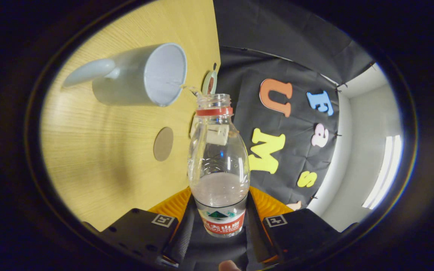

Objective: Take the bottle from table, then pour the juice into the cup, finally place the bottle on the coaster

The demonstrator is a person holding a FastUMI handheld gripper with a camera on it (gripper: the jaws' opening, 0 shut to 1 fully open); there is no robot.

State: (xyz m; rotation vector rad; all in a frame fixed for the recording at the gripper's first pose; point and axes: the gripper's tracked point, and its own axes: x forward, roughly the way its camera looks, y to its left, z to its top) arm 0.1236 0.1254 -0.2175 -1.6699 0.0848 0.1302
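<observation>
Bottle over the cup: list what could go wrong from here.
1. The stream from the bottle enters right at the cup rim, so a small drift could spill onto the table.
2. The gripper holds the bottle low, near its label; the tilted bottle could slip or swing.
3. The coaster sits close to the cup, so setting the bottle down could knock the cup.

I have the gripper (220, 214) rolled well over onto its side, so the whole view sits tipped. Its two fingers (171, 205) stand closed in from either side, both pressing on the bottle (219, 165) clamped between them, which juts forward beyond the tips. A fingertip (229, 265) of the holding hand shows behind the fingers.
</observation>
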